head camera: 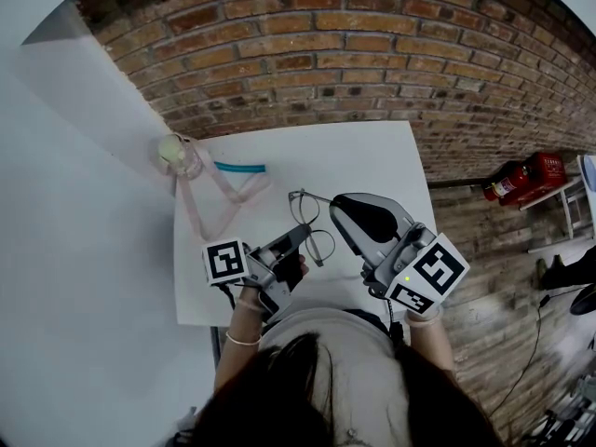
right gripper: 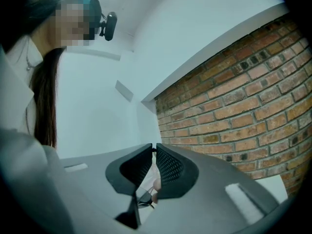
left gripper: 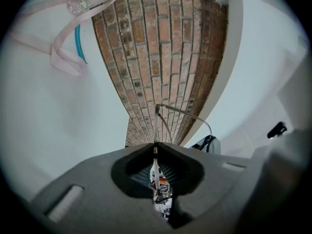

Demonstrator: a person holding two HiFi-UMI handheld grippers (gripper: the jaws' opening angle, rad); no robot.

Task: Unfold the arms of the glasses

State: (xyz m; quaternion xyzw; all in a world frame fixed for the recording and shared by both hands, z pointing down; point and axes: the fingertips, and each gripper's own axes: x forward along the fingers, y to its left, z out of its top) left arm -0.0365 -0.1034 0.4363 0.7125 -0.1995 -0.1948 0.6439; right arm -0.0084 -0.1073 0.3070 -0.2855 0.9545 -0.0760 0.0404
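Note:
Thin wire-rimmed glasses [head camera: 305, 210] are held just above the white table [head camera: 372, 161]. My left gripper [head camera: 300, 237] is shut on the frame near the lower lens. In the left gripper view the wire [left gripper: 156, 126] rises straight out of the closed jaws of that gripper [left gripper: 155, 147]. One arm [left gripper: 187, 113] curves off to the right toward my right gripper [left gripper: 207, 143]. In the head view that arm [head camera: 318, 196] runs to the tip of my right gripper [head camera: 335, 203], which is shut on its end. In the right gripper view, the right gripper [right gripper: 154, 147] points up at the wall, jaws together.
A clear round bottle on a pink strap [head camera: 179, 153] and a teal strip [head camera: 240, 167] lie at the table's far left. A brick wall [head camera: 372, 54] runs behind the table. A red fire extinguisher [head camera: 521, 177] lies on the floor to the right.

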